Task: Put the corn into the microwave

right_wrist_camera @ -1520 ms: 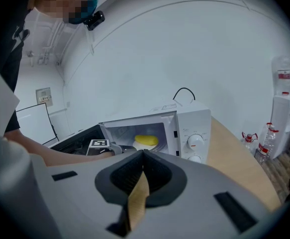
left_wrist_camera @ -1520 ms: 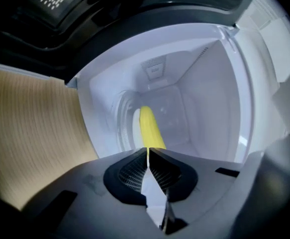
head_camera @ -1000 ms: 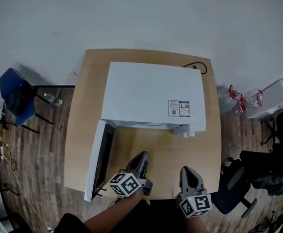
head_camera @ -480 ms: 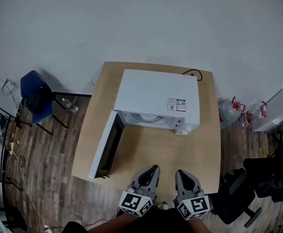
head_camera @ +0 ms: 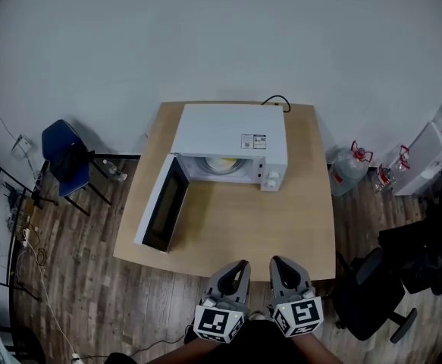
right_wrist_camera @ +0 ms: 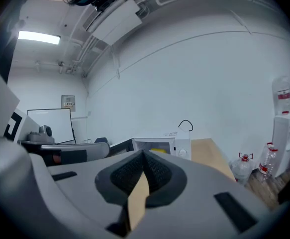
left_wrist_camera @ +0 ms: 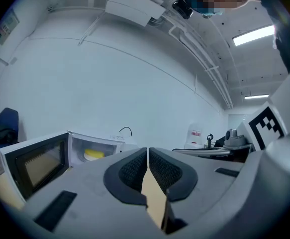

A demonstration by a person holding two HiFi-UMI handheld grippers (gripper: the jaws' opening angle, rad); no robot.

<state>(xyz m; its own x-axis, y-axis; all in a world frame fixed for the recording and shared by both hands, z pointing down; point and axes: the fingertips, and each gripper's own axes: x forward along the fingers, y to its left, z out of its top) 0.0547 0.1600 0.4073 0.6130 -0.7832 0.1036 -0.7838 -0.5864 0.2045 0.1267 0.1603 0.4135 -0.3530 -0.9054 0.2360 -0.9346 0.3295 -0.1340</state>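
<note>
The white microwave stands at the back of the wooden table with its door swung open to the left. Inside it lies the yellow corn, also seen in the left gripper view and as a yellow sliver in the right gripper view. Both grippers hang side by side off the table's near edge, far from the microwave. My left gripper is shut with nothing in it. The right gripper is shut and empty too.
A blue chair stands left of the table. Water jugs and a white dispenser are at the right, with a black office chair near the table's front right corner. A black cable runs behind the microwave.
Both grippers drew back from over the table's front to beyond its near edge and closer together. The head view pulled away, and the corn inside the microwave came into sight.
</note>
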